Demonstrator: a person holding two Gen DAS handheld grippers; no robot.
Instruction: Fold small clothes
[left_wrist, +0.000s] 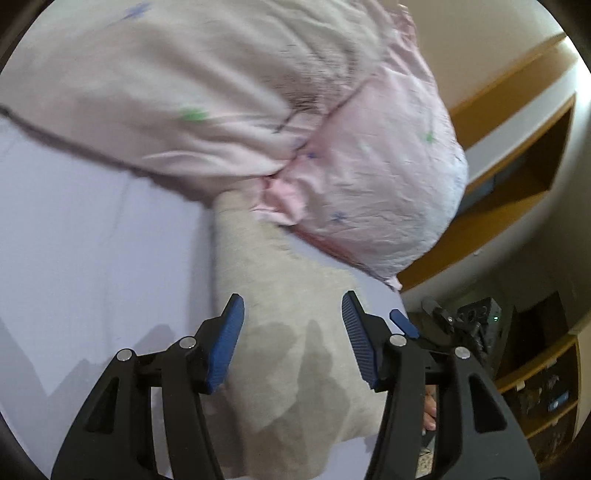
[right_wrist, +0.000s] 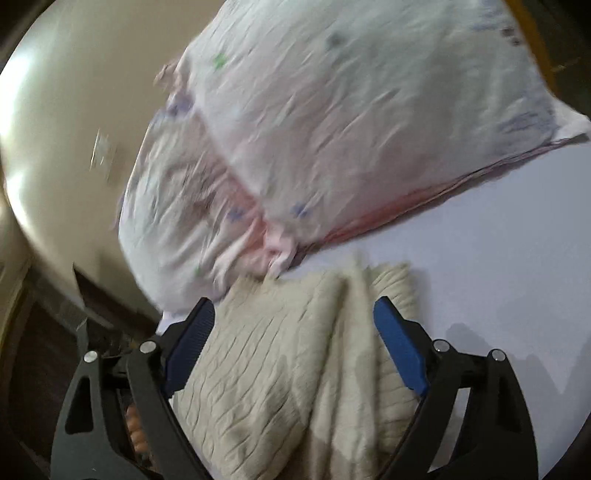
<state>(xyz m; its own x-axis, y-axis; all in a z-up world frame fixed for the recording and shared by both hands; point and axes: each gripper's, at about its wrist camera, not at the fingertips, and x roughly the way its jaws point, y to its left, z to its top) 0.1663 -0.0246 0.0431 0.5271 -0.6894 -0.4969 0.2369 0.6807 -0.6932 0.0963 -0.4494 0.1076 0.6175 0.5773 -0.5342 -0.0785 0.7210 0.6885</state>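
In the left wrist view, the left gripper (left_wrist: 291, 325) hovers with its blue-padded jaws spread wide over a cream knit garment (left_wrist: 291, 350) that lies on the pale lavender sheet (left_wrist: 92, 258). Beyond the garment's far end rests a large pink pillow (left_wrist: 229, 99) with small blue and green marks. To the right, the right gripper (left_wrist: 424, 325) shows near wooden shelves (left_wrist: 517, 177).

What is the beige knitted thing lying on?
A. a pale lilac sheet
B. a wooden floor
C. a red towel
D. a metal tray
A: the beige knitted garment lies on the pale lilac sheet, with a big pink pillow beyond it and both open grippers, left gripper and right gripper, over it.
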